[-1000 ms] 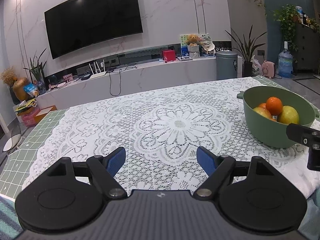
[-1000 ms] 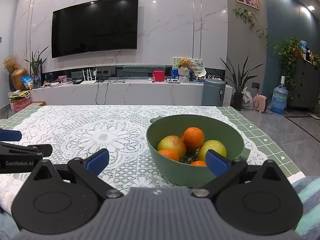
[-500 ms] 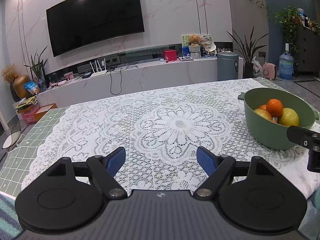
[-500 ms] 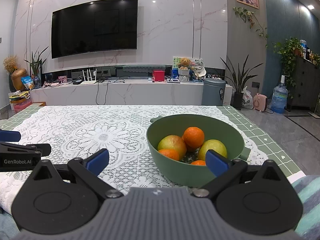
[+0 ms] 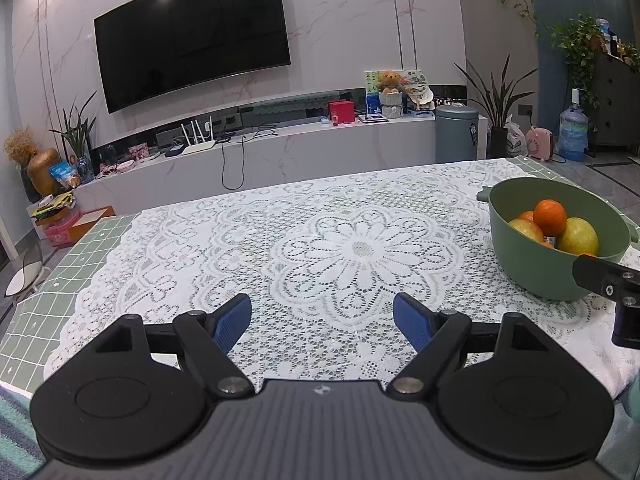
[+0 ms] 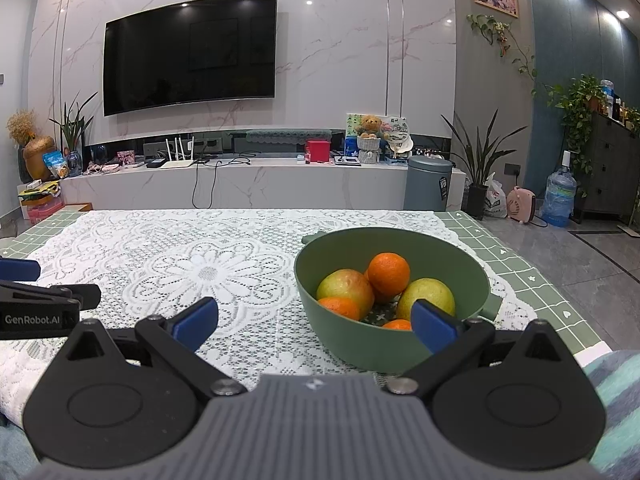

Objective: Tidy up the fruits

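Since the earlier frames we note little change: the left view has tipped slightly upward, so the bowl sits a touch lower in it, and the right view is as it was. Nothing on the table has shifted.

Item, bowl (image 6: 394,344): green, round, deep, with a small tab handle on each side. We find it standing upright on the right part of the table, on the white lace cloth (image 5: 360,248), near the right edge.

Item, fruit in the bowl: one orange (image 6: 389,273) perched on top, a yellow-red apple (image 6: 345,289) to its left, a yellow-green apple (image 6: 426,297) to its right, and two further oranges low at the front, one (image 6: 341,306) partly hidden by the rim. The fruit lies heaped and touching.

Item, left gripper (image 5: 322,318): blue fingers spread wide, nothing between them, poised over the cloth near the table's front edge, well left of the bowl.

Item, right gripper (image 6: 314,318): fingers likewise spread and empty, pointed at the bowl from just in front; the right blue fingertip overlaps the bowl's front wall in the picture, though we cannot tell whether it touches.

Differences between views: the right view alone shows the bowl's patterned bottom and the two low oranges clearly. The left view shows the bowl from the side, with the right gripper's black finger crossing its near edge. The right view shows the left gripper at its left margin, lettered "GenRobot.AI".
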`<state>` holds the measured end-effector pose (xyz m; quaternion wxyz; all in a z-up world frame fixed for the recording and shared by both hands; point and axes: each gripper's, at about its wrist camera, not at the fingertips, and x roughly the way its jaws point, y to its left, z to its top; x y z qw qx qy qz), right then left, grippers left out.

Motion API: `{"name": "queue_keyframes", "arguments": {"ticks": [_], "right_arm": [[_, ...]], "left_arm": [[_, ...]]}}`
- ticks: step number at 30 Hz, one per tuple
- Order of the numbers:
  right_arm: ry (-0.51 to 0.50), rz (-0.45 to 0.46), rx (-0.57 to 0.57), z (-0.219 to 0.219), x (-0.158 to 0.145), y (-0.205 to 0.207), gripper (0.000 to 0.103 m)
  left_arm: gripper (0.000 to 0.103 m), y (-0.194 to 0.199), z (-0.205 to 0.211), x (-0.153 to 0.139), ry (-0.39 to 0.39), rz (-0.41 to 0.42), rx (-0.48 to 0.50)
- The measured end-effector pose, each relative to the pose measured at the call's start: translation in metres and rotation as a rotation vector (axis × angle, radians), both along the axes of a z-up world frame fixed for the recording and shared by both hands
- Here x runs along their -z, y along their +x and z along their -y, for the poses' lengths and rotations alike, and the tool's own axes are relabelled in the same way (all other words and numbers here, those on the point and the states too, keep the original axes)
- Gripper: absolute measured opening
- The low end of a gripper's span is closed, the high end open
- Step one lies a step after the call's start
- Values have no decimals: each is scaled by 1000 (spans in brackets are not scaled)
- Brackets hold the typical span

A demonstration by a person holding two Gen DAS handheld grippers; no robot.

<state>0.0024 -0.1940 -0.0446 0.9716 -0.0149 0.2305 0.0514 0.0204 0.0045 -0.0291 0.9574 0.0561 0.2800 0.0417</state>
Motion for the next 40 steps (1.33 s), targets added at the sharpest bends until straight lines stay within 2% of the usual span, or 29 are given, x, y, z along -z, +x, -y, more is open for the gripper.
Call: {"name": "queue_keyframes", "arguments": {"ticks": [28,40], "right_arm": [[0,-21,-5,0,7,3,99],[-1,-30,-7,0,7,5,99]], "left_arm": [[94,-2,-9,-5,-44,11,-35],[94,-3,-9,-5,-45,11,-16]]}}
